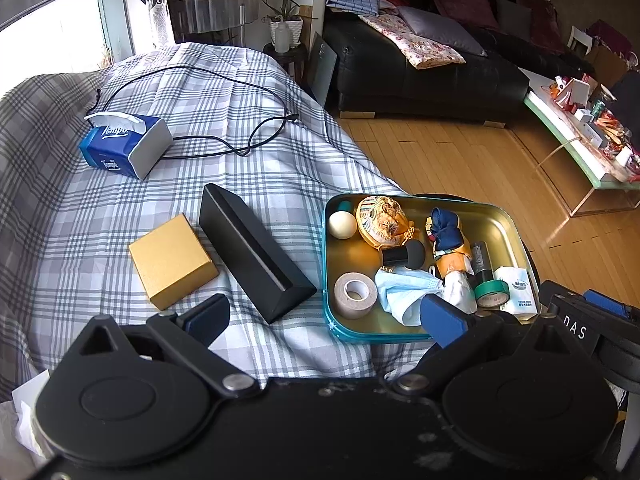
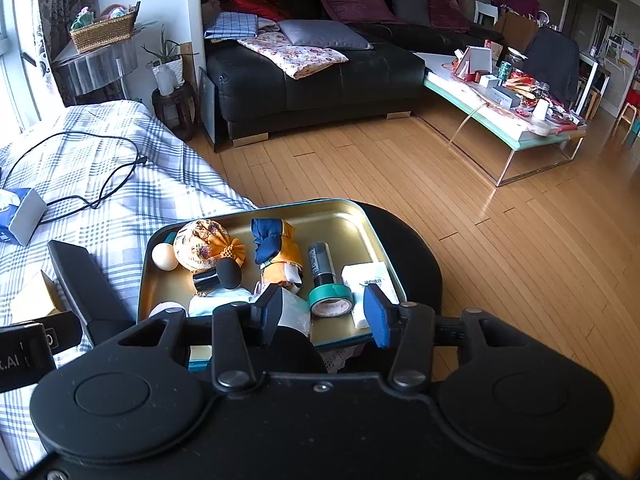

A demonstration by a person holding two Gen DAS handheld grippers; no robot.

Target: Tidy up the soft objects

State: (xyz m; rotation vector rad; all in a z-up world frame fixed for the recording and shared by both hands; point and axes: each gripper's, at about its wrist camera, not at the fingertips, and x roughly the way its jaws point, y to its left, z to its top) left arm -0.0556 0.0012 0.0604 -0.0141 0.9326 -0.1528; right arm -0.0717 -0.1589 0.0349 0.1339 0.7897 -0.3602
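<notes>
A teal-rimmed tin tray [image 1: 496,224] [image 2: 344,220] sits at the edge of the checked bed cover. It holds a crumpled blue face mask [image 1: 400,290], an embroidered pouch [image 2: 200,242], a blue and orange cloth doll [image 2: 276,248], a black sponge brush [image 1: 404,254], a white ball [image 1: 342,224], a beige tape roll [image 1: 354,294], a green tape roll [image 2: 330,300], a dark tube [image 2: 322,264] and a tissue packet [image 2: 368,280]. My left gripper [image 1: 324,318] is wide open above the tray's near left corner. My right gripper [image 2: 324,314] hangs open over the tray's near edge, with the green tape showing beyond its gap.
On the bed cover lie a gold box [image 1: 172,260], a long black box [image 1: 252,256], a blue tissue box [image 1: 124,144] and a black cable [image 1: 224,148]. A black stool [image 2: 412,248] is under the tray. Wooden floor, a dark sofa [image 2: 320,76] and a cluttered low table [image 2: 500,108] lie beyond.
</notes>
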